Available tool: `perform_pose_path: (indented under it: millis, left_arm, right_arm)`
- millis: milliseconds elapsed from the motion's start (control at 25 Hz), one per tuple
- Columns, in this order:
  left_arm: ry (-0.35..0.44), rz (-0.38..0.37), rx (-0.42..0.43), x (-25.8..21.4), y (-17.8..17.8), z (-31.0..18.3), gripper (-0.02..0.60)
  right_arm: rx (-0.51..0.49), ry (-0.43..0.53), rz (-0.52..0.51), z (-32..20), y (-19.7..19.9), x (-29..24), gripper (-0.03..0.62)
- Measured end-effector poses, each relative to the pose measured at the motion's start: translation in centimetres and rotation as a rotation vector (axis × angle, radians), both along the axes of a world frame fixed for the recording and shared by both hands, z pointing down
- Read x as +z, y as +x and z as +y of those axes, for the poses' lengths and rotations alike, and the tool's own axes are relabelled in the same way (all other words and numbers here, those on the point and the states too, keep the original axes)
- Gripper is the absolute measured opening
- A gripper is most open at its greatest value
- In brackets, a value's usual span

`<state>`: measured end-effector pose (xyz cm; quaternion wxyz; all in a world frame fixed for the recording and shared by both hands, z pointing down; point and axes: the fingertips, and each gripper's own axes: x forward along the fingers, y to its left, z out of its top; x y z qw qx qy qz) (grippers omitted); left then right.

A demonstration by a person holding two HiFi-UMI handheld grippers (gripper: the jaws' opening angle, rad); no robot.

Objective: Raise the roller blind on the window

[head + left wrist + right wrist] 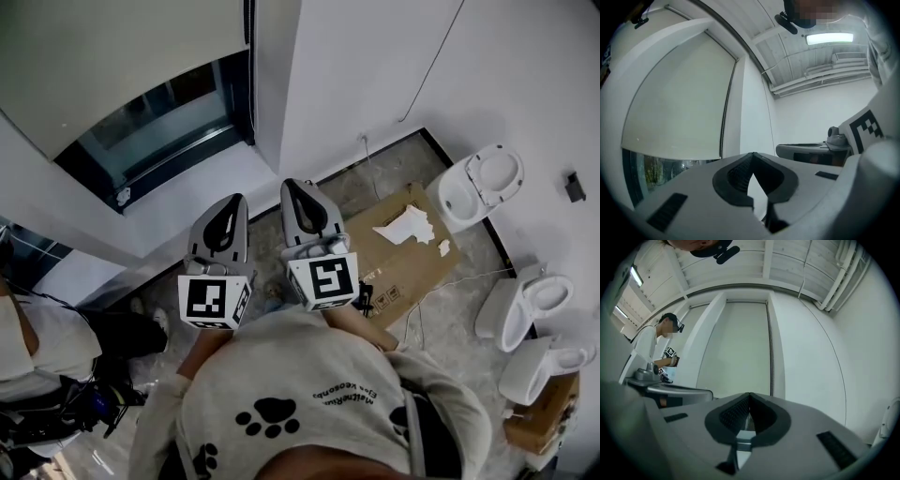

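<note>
The cream roller blind (103,56) hangs over most of the window and leaves a strip of dark glass (159,122) bare below its bottom edge. In the left gripper view the blind (675,103) fills the left, with glass (651,171) under it. The right gripper view has the blind (736,348) straight ahead. My left gripper (232,199) and right gripper (302,184) are side by side, pointing at the window wall and short of it. Both are shut with nothing between the jaws (752,153) (749,393). I cannot make out a pull chain.
A flattened cardboard sheet (403,253) with crumpled paper lies on the floor at my right. Loose toilets (483,183) (525,305) stand along the right wall. Another person (661,348) with grippers stands at the left (37,347). A thin cable (768,122) runs down the white wall.
</note>
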<state>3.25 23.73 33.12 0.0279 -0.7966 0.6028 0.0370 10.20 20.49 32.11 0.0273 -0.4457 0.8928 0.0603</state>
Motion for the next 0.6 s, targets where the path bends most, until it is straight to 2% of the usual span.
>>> perform_pose_path:
  millis: [280, 600]
  left_arm:
    - [0.018, 0.003, -0.020, -0.1, 0.0, -6.5, 0.008]
    - [0.000, 0.007, -0.051, 0.7, -0.7, -9.1, 0.008]
  right_arm:
    - [-0.041, 0.019, -0.010, -6.4, -0.3, 0.4, 0.006]
    - [-0.050, 0.005, -0.008, -9.5, -0.3, 1.3, 0.006]
